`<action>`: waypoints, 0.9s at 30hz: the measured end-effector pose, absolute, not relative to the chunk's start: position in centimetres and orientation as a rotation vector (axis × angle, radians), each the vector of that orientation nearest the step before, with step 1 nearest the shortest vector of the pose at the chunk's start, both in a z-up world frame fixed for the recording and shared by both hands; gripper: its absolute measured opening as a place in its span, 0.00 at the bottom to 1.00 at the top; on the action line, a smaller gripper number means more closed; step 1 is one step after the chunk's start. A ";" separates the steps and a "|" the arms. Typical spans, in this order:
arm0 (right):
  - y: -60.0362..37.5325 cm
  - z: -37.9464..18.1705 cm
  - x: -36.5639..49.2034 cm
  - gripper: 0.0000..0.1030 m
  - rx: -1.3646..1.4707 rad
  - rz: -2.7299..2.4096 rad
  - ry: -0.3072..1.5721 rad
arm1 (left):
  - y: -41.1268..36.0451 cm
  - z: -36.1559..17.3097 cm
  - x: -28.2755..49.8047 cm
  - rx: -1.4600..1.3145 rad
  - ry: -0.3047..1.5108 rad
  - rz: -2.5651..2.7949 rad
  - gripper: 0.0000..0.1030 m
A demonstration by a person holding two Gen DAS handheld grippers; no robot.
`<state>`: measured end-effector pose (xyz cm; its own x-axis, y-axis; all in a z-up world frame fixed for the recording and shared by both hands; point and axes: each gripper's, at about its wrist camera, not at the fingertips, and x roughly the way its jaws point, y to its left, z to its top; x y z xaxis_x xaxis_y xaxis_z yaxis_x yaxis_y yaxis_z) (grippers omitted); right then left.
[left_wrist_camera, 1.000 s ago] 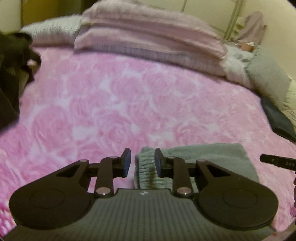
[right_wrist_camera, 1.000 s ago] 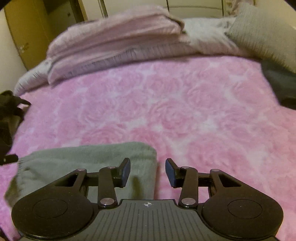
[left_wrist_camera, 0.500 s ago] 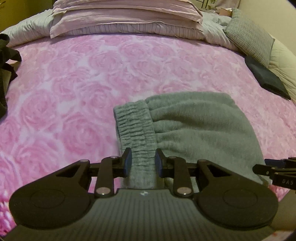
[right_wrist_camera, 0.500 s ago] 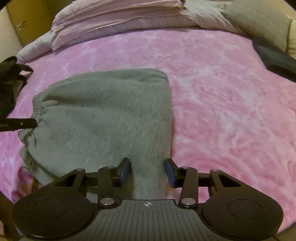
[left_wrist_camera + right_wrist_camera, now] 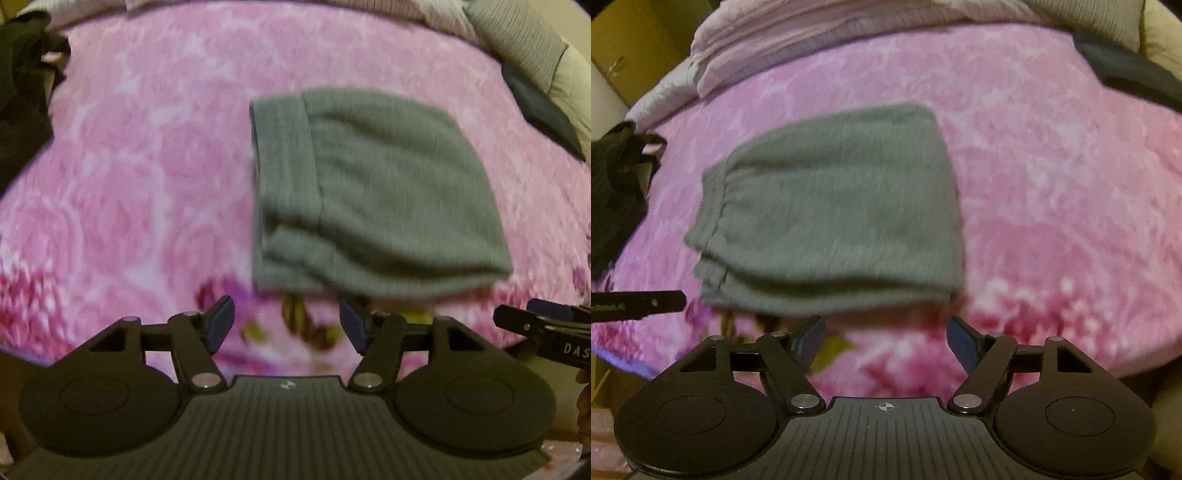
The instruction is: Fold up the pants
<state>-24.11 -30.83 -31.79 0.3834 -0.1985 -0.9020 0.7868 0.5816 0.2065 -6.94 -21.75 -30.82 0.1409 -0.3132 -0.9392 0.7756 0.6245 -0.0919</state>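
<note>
— Are the grey knit pants (image 5: pixel 373 192) done?
— Looks so: a compact folded stack on the pink rose-patterned bedspread (image 5: pixel 147 155), near its front edge.
— And the claws?
— Left claw (image 5: pixel 286 326) and right claw (image 5: pixel 884 341) both gape wide, empty, just short of the stack.

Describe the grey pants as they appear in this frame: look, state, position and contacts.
The grey pants look like soft knit sweatpants folded into a compact, roughly rectangular bundle of stacked layers. The gathered elastic waistband forms the left edge, and layered fold edges face the cameras. They lie flat on the pink rose-patterned blanket near its front edge. Neither the left gripper nor the right gripper touches them; both are open.
</note>
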 end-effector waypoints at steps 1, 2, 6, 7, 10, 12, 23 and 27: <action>-30.5 -31.9 -24.2 0.68 0.709 -0.695 0.998 | -21.5 -31.1 -7.3 0.480 1.208 -0.822 0.57; -30.2 -32.0 -24.4 0.68 0.714 -0.690 1.010 | -21.1 -31.4 -7.7 0.485 1.231 -0.817 0.57; -29.2 -32.1 -25.2 0.68 0.731 -0.673 1.043 | -20.2 -32.2 -9.2 0.514 1.270 -0.805 0.57; -29.1 -32.2 -25.4 0.68 0.729 -0.668 1.051 | -20.1 -32.3 -9.4 0.518 1.277 -0.802 0.57; -29.0 -32.2 -25.7 0.68 0.720 -0.655 1.068 | -20.0 -32.4 -9.9 0.526 1.285 -0.798 0.57; -29.2 -32.3 -25.9 0.68 0.726 -0.651 1.072 | -20.4 -32.5 -10.2 0.533 1.287 -0.797 0.57; -31.6 -32.8 -26.8 0.68 0.738 -0.631 1.077 | -22.7 -32.9 -10.9 0.554 1.291 -0.771 0.57; -33.4 -32.7 -27.2 0.68 0.745 -0.626 1.072 | -23.7 -32.9 -11.0 0.561 1.290 -0.758 0.57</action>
